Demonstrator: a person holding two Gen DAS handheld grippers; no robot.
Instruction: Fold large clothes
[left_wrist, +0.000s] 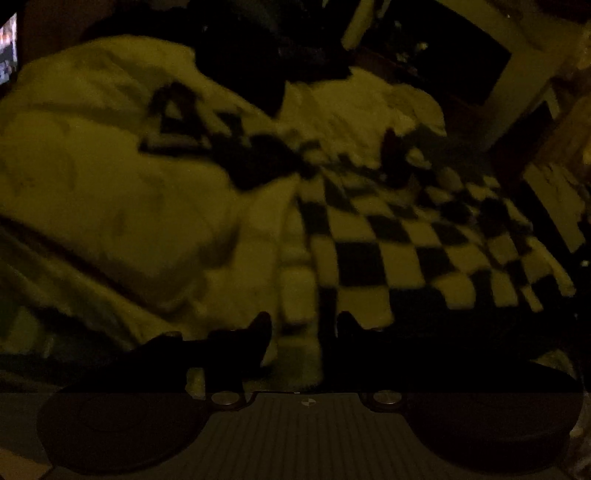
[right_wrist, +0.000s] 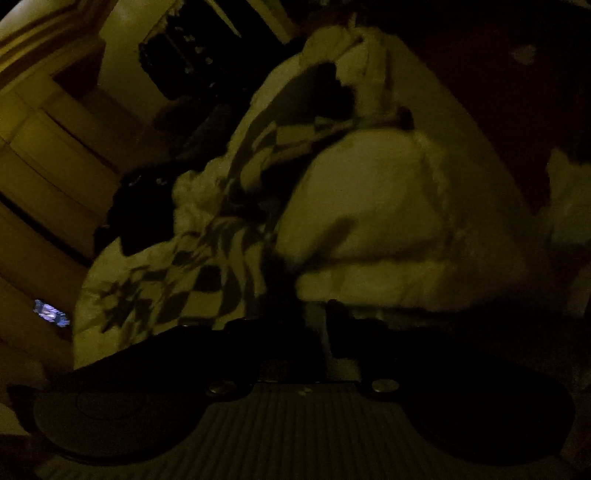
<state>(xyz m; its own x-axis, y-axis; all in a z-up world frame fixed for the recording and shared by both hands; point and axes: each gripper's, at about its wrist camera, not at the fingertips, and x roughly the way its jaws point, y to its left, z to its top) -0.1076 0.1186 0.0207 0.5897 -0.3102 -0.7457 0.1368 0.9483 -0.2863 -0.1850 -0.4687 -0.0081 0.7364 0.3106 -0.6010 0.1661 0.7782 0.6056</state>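
Looks like a release between folds, so next up is picking a fresh edge to grab. Left claw is spread wide, nothing in it. Right claw is only a bit apart; too dark to tell if it's touching cloth. The cream garment with checkered panel fills mid-frame on the bed.

Both wrist views look down, close — sharing checkered cloth
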